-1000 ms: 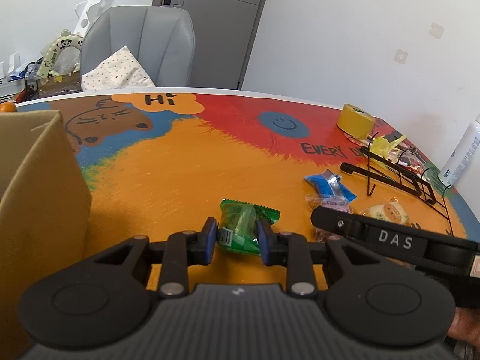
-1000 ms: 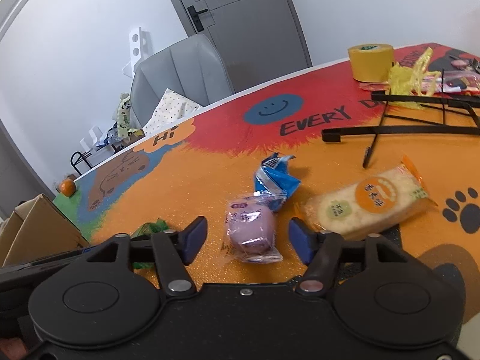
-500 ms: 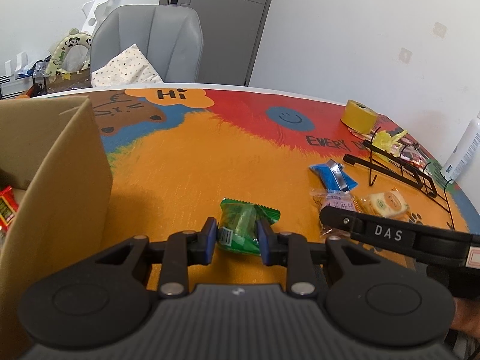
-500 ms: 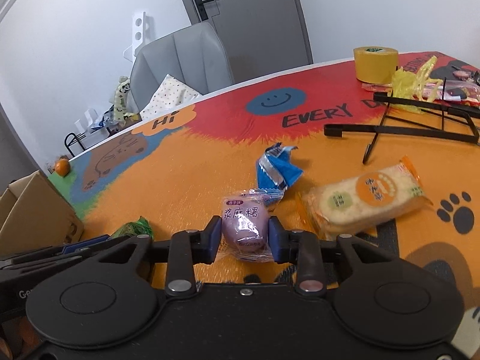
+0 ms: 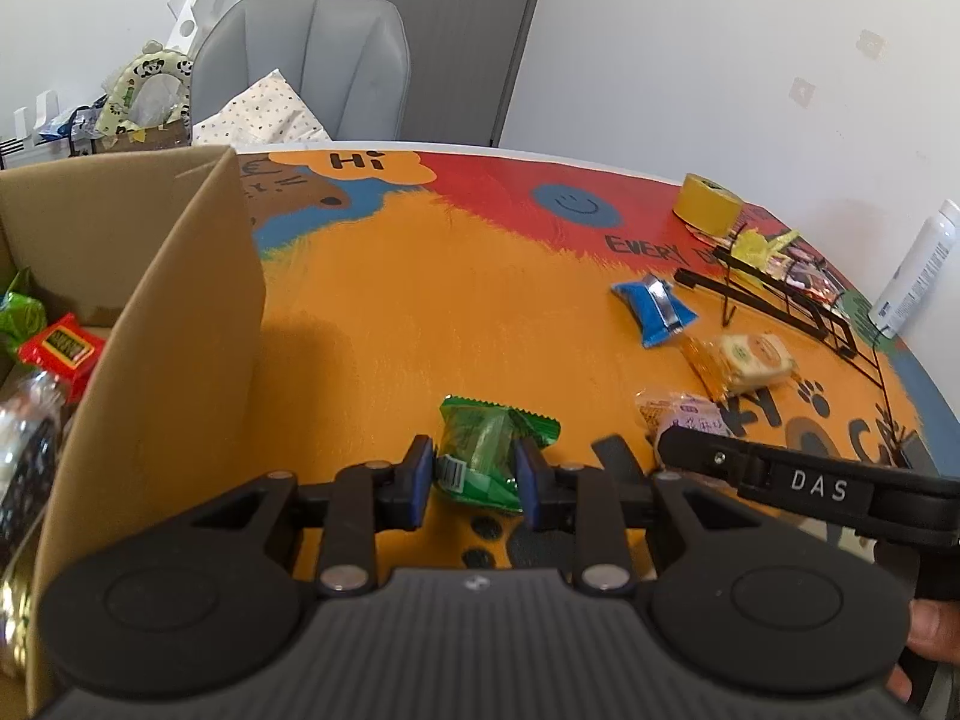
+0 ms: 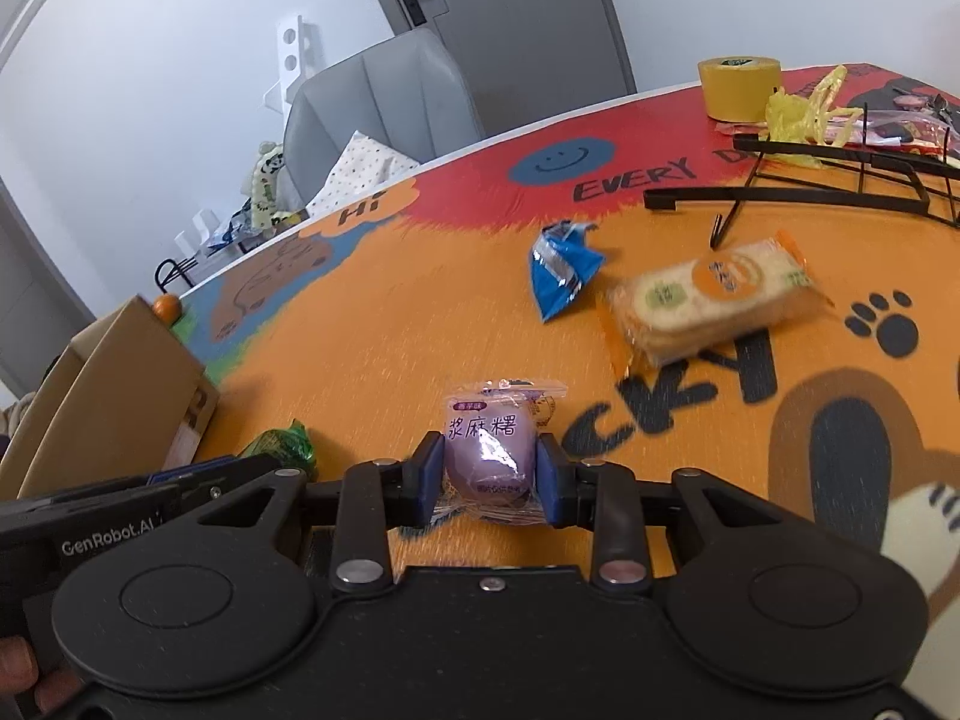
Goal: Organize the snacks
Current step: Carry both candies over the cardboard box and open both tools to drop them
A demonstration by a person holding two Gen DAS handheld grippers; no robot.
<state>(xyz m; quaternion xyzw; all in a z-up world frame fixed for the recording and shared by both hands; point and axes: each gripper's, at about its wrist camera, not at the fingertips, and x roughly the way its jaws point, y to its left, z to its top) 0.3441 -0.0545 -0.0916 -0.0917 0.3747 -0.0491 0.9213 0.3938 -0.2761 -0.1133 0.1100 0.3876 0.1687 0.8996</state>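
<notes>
A round table (image 5: pixel 456 300) with a bright orange, red and blue cartoon print fills both views, a grey chair (image 5: pixel 312 60) and a grey door behind it. At the table's left edge stands an open cardboard box (image 5: pixel 180 324) – a red packet (image 5: pixel 60 348) and a green one lie inside it. A black wire rack (image 6: pixel 840 180) lies flat at the far right, a yellow tape roll (image 6: pixel 739 87) beyond it. Loose on the table are a rice cracker pack (image 6: pixel 714 300) and, near it, a blue wrapper (image 6: pixel 561 270). The left gripper (image 5: pixel 474 474) is clenched on a green snack packet (image 5: pixel 489 450), lifted beside the box wall. The right gripper (image 6: pixel 487 477), whose jaws have just been closing, is clamped on a purple mochi packet (image 6: pixel 489 441) – its pads press both sides.
</notes>
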